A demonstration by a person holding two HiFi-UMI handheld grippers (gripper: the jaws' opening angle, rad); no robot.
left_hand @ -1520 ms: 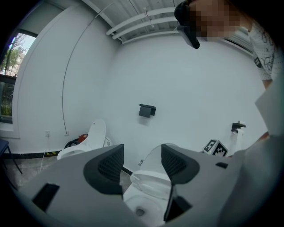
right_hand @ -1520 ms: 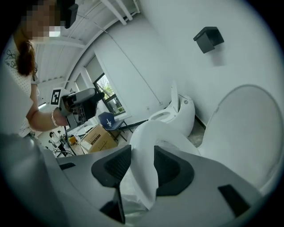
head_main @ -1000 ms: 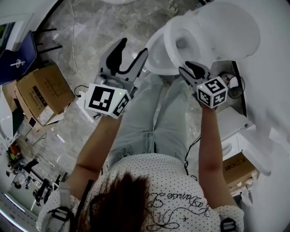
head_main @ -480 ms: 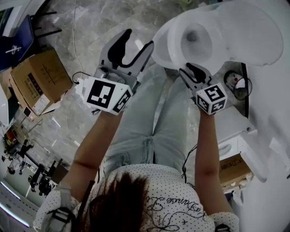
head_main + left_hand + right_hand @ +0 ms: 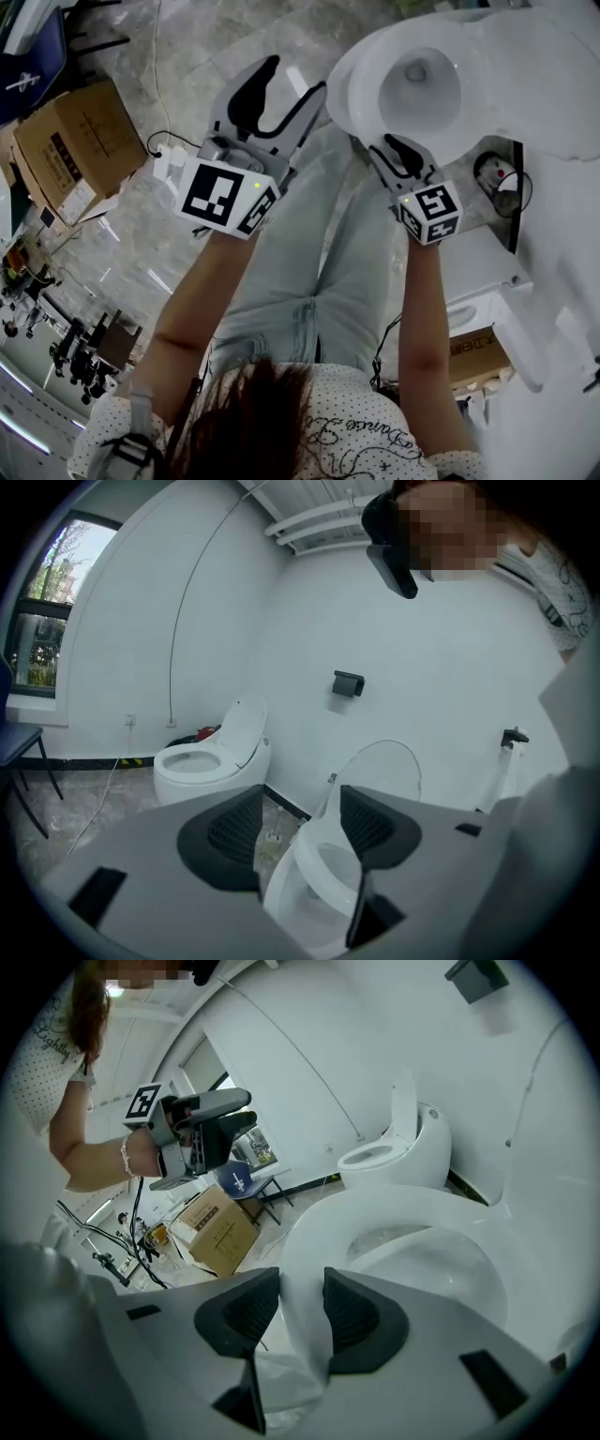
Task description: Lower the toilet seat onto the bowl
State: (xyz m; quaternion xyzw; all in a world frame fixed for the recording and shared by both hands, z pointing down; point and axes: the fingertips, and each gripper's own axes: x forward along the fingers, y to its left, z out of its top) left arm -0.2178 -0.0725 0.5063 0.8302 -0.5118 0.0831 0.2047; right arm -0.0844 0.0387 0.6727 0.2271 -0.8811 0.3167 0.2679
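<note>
A staged restroom test space, not a home bathroom: one toilet just ahead of the left gripper, a second toilet beyond it along the same bare white wall, and a cardboard box and blue chair to its left.

The head view looks steeply down from above the person onto the left gripper, the right gripper and the toilet, which the left gripper view faces from farther back and the right gripper view from close against the toilet seat.
</note>
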